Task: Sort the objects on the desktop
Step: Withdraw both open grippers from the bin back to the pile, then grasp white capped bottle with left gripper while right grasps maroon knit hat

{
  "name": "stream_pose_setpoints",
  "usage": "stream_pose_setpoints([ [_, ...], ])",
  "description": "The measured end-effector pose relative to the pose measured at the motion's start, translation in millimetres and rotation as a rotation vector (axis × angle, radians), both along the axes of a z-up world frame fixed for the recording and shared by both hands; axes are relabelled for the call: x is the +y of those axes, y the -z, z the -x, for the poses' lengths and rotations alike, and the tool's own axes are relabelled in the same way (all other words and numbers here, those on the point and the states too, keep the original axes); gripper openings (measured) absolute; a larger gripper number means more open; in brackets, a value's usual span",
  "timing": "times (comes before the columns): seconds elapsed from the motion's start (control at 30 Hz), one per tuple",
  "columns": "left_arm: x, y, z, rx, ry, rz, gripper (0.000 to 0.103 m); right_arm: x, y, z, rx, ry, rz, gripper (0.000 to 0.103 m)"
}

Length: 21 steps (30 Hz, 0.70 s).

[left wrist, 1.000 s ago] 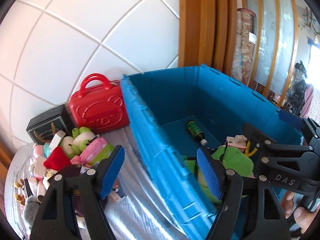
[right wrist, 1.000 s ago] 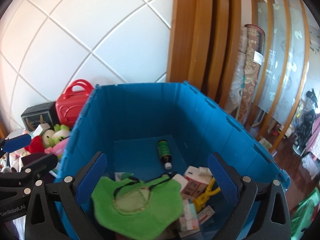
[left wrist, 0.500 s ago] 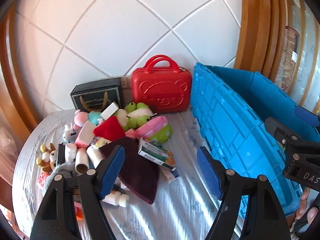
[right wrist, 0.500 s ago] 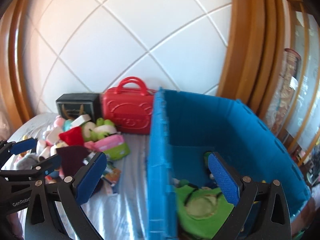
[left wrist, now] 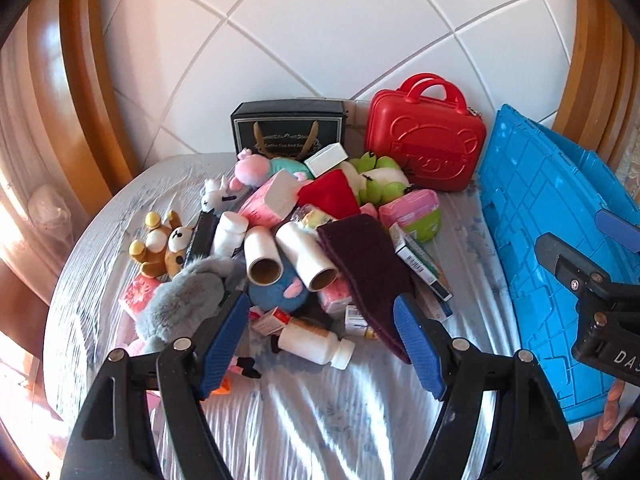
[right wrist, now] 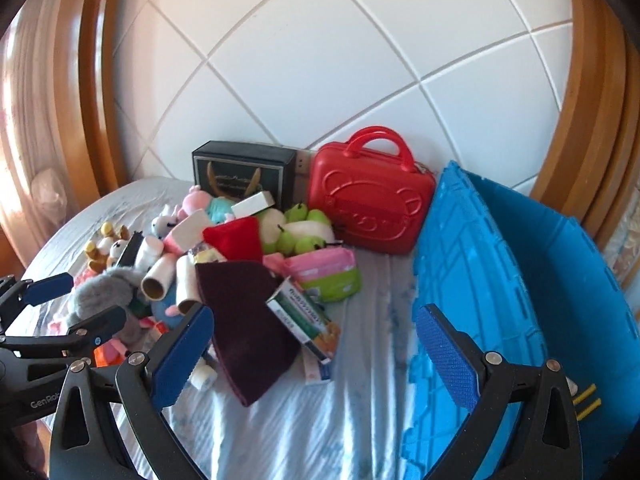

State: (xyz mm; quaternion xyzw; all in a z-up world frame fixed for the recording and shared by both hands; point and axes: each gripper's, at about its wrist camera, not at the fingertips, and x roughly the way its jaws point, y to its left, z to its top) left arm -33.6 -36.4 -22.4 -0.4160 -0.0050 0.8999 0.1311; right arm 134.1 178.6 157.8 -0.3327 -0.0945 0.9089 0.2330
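Centre frame, heaped on the tabletop (left wrist: 320, 420): plush toys, cardboard tubes (left wrist: 262, 254), maroon cloth (left wrist: 364, 264); red case (left wrist: 426, 152) behind, blue crate (left wrist: 552, 264) right. Left claw (left wrist: 320, 344) and right claw (right wrist: 316, 356) both gaping wide, empty.

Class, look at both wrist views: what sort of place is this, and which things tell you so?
Probably a room in a home: a cloth-covered table against a white tiled wall, piled with plush toys, beside a blue storage crate.
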Motion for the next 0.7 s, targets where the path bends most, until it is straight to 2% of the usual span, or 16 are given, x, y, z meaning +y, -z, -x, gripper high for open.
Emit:
stream_pose_setpoints([
  [0.17, -25, 36, 12, -0.074, -0.048, 0.014, 0.074, -11, 35, 27, -0.071, -0.044, 0.036, 0.103],
  [0.37, -35, 91, 28, -0.191, -0.068, 0.031, 0.074, -5, 88, 53, -0.179, -0.044, 0.083, 0.103],
  [0.53, -24, 135, 40, -0.284, -0.052, 0.033, 0.074, 15, 127, 60, -0.256, -0.028, 0.120, 0.103],
  [0.7, 5, 170, 53, -0.355, -0.021, 0.030, 0.074, 39, 158, 56, -0.314, 0.003, 0.149, 0.103],
])
